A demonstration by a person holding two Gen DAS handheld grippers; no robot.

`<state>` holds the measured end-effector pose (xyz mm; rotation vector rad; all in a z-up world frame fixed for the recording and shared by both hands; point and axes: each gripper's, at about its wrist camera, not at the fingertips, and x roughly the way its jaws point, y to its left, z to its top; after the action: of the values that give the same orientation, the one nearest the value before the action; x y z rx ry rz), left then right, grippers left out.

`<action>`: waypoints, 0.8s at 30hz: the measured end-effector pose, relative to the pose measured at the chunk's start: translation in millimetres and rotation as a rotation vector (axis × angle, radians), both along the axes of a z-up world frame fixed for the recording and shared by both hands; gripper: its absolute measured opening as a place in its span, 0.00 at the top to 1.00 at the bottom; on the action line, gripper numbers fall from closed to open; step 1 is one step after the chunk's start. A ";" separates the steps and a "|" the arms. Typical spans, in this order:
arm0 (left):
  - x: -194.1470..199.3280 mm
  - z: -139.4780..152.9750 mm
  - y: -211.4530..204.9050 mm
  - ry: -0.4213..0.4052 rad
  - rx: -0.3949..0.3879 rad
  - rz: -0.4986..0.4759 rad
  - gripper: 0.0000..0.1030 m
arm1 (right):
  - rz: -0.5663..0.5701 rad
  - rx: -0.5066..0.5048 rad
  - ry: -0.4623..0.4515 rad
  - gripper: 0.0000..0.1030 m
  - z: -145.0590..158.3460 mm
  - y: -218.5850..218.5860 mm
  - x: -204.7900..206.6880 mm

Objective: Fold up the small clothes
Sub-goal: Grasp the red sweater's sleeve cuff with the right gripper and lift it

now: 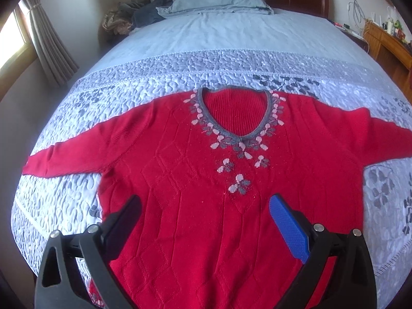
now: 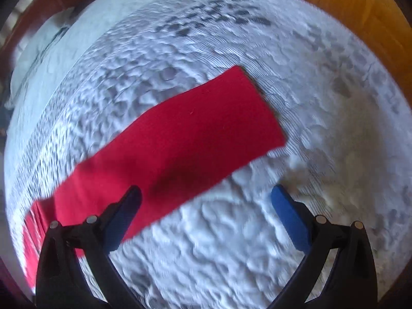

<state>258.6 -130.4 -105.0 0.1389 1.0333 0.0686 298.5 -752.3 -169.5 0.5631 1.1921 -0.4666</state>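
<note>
A red knit sweater (image 1: 195,180) with a grey V-neck and pink-grey flower trim lies flat, face up, on the bed with both sleeves spread out. My left gripper (image 1: 206,206) is open and empty above the sweater's lower body. In the right wrist view one red sleeve (image 2: 180,134) runs diagonally across the quilt, its cuff end at the upper right. My right gripper (image 2: 206,195) is open and empty over the sleeve's lower edge and the quilt beside it. That view is motion-blurred.
The sweater rests on a pale blue quilted bedspread (image 1: 180,69) with grey leaf patterns. A pillow (image 1: 219,0) and a pile of clothes (image 1: 139,15) lie by the wooden headboard. A curtain (image 1: 49,38) hangs at left, a wooden cabinet (image 1: 386,41) stands at right.
</note>
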 end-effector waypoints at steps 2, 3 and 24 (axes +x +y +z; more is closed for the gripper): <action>2.5 -6.3 -0.5 0.012 0.011 -0.003 0.04 | -0.013 -0.004 -0.014 0.08 -1.6 -3.7 3.7; 2.8 -8.8 -0.5 0.014 0.019 -0.003 0.04 | -0.022 -0.018 -0.021 0.20 -0.7 -5.0 4.6; -9.0 4.6 111.8 -0.006 0.014 0.134 0.04 | 0.359 -0.396 -0.319 0.96 123.0 214.2 13.2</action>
<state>249.6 -18.6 -100.4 0.0819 1.0355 0.1979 311.7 -538.1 -46.6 0.0710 0.8390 -0.2804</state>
